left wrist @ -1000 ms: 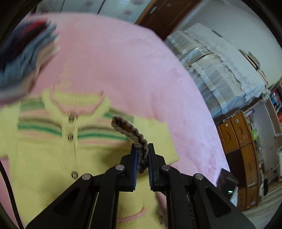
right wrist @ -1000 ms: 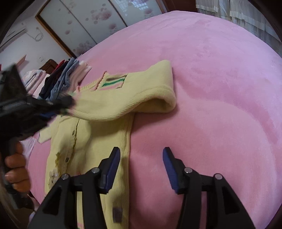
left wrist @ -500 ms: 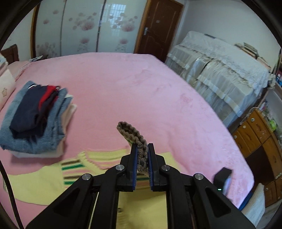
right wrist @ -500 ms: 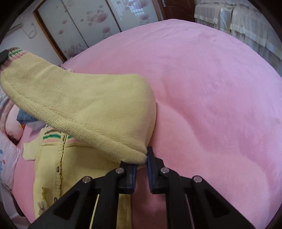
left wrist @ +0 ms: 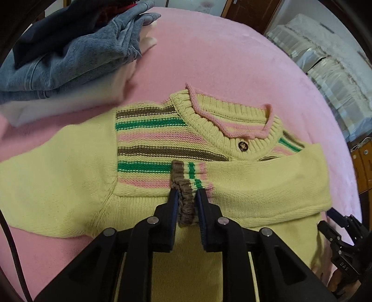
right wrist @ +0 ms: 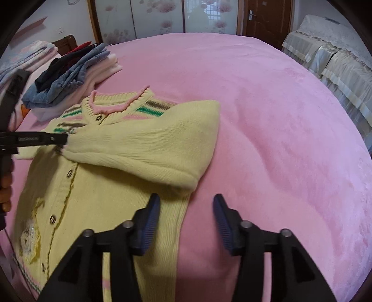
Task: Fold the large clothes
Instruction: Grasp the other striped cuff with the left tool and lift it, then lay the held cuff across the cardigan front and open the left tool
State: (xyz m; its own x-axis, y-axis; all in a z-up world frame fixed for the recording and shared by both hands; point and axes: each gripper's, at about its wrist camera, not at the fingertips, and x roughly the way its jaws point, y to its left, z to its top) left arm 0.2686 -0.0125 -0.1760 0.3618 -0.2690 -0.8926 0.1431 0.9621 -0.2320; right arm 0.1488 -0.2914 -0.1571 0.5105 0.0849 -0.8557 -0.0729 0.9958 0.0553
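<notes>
Bed [right wrist: 267, 111]: pink plush cover, filling most of both views; it bears everything listed below.

Covered sofa [right wrist: 332, 62]: pale fabric with a lace throw, beyond the bed's far right edge. Sliding wardrobe doors [right wrist: 158, 16] with flower prints and a dark wooden door [right wrist: 265, 21] stand behind the bed.

Yellow cardigan [right wrist: 100, 199]: knitted, lying flat and front up on the bed's near left part, buttoned down the middle, with brown, green and pink stripes across the chest and a pink-edged collar [left wrist: 232, 120]. One sleeve [right wrist: 148, 148] is folded across the chest; its brown ribbed cuff [left wrist: 183, 197] lies at the striped band.

Pile of folded clothes [right wrist: 72, 76]: denim on top of pale pink and white pieces, dark items uppermost, just beyond the cardigan's collar, near it but apart.

Left gripper [left wrist: 187, 199]: pointing steeply down at the chest. Its jaws have just been opening a little and now stand narrow, with the cuff between them; whether the pads still pinch it I cannot tell.

Right gripper [right wrist: 186, 209]: above the cardigan's right edge, below the sleeve's fold. Its jaws have just been opening and stand wide, nothing between them but the garment's edge and the bed beneath.
</notes>
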